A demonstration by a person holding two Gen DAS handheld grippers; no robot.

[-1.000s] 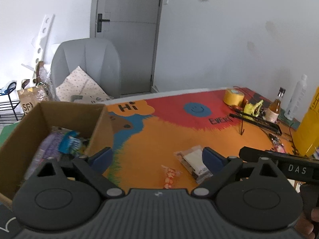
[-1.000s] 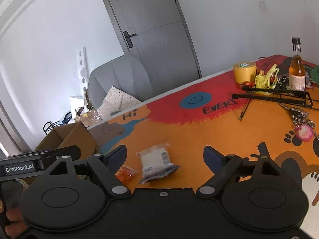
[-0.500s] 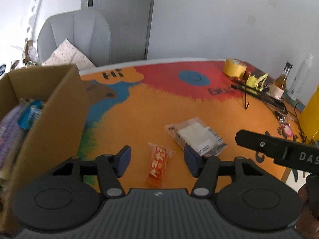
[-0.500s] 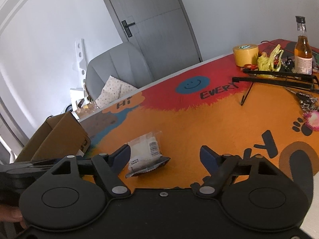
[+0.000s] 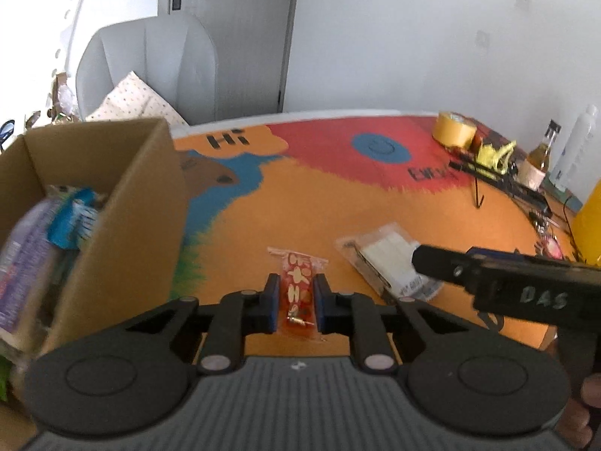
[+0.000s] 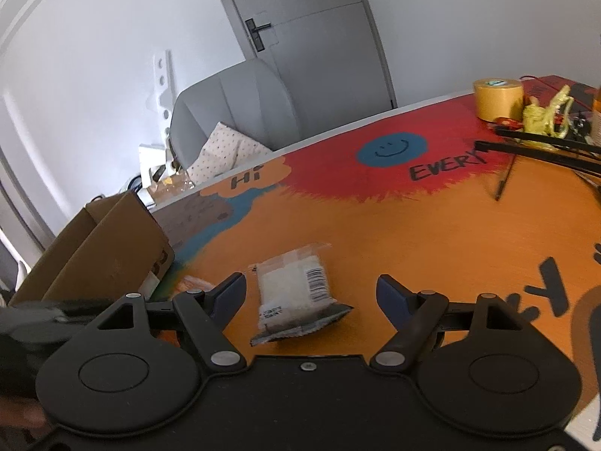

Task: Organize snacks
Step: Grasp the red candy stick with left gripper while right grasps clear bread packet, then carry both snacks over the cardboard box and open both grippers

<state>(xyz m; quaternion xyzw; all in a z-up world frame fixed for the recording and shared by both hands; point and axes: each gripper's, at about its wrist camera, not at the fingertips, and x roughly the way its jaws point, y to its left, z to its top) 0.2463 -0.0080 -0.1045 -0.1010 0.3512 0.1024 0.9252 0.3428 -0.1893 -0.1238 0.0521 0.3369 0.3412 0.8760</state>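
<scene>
The left gripper [image 5: 296,307] pinches a small red-orange plastic snack packet [image 5: 298,293] flat on the colourful painted table [image 5: 300,210], long axis pointing away (toward the wall); the right gripper [image 6: 311,295] gapes wide around a clear-wrapped white snack pack [image 6: 296,293]; an open brown cardboard box [image 5: 124,218] sits left.

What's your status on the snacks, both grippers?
Left gripper shut on orange snack packet, on the table. Right gripper open, straddling white snack packet. Cardboard box at left, path unobstructed.

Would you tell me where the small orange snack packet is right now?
In the left wrist view, the orange snack packet lies on the table between the left gripper fingers, right of the cardboard box.
</scene>
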